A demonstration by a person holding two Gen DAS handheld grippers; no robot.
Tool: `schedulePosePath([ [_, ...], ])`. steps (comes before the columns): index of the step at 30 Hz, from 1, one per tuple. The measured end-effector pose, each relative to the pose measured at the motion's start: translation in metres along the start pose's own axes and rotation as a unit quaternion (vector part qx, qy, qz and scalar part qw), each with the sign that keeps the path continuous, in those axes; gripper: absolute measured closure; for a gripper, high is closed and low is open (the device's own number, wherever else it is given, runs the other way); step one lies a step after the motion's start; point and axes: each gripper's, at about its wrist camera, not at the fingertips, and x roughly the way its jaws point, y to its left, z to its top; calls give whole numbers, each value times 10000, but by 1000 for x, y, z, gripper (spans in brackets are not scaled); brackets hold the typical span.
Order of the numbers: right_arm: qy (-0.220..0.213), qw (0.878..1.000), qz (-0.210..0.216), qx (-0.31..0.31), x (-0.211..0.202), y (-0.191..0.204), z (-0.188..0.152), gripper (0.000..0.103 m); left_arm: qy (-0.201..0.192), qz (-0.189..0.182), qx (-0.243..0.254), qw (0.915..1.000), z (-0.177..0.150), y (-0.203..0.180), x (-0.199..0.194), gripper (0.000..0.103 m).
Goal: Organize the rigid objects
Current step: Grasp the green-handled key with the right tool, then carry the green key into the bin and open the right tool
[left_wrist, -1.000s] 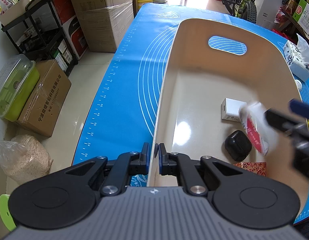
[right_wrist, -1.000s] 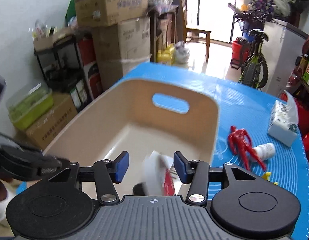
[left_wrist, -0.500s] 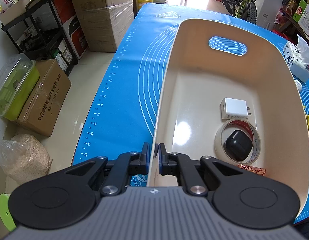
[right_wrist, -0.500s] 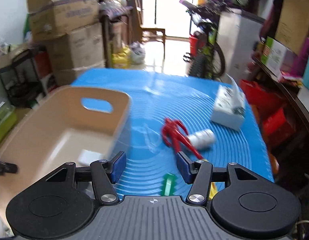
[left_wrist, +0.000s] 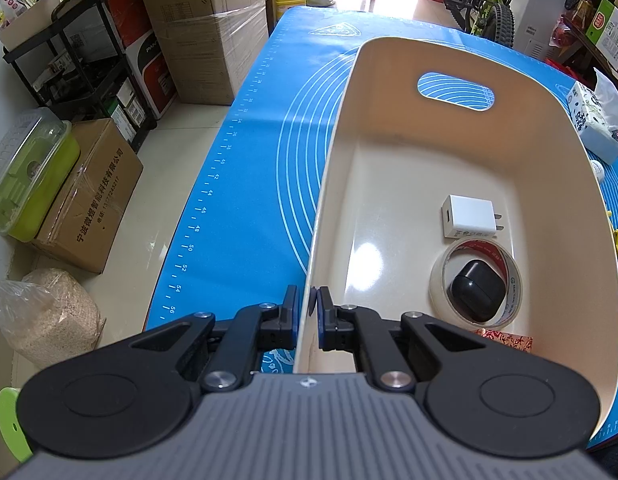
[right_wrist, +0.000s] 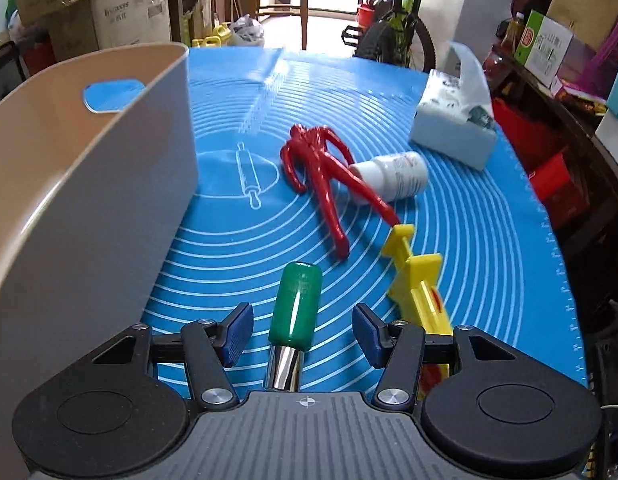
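Right wrist view: right gripper (right_wrist: 303,334) w/ jaws spread, green-handled tool (right_wrist: 295,306) lying between them on the blue mat (right_wrist: 237,264), pads not touching it; yellow toy (right_wrist: 415,276) just beside, red figure (right_wrist: 321,168) beyond. Left gripper (left_wrist: 307,316) jaws clenched on near rim of beige bin (left_wrist: 337,168), which holds tape roll (left_wrist: 475,282) & white charger (left_wrist: 469,216).

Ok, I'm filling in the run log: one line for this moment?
left gripper: shut on bin wall | right gripper: open around green-handled tool, not gripping | in bin: charger, tape roll, black case
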Motion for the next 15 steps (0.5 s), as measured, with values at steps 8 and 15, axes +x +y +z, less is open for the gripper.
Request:
schedulePosePath([
  [8, -105, 9999, 93, 4, 5, 3, -3, 58, -3, -11, -16, 10000, 0, 2, -1, 92],
  [15, -138, 9996, 162, 168, 1, 3, -7, 69, -3, -14, -18, 10000, 0, 2, -1, 92],
])
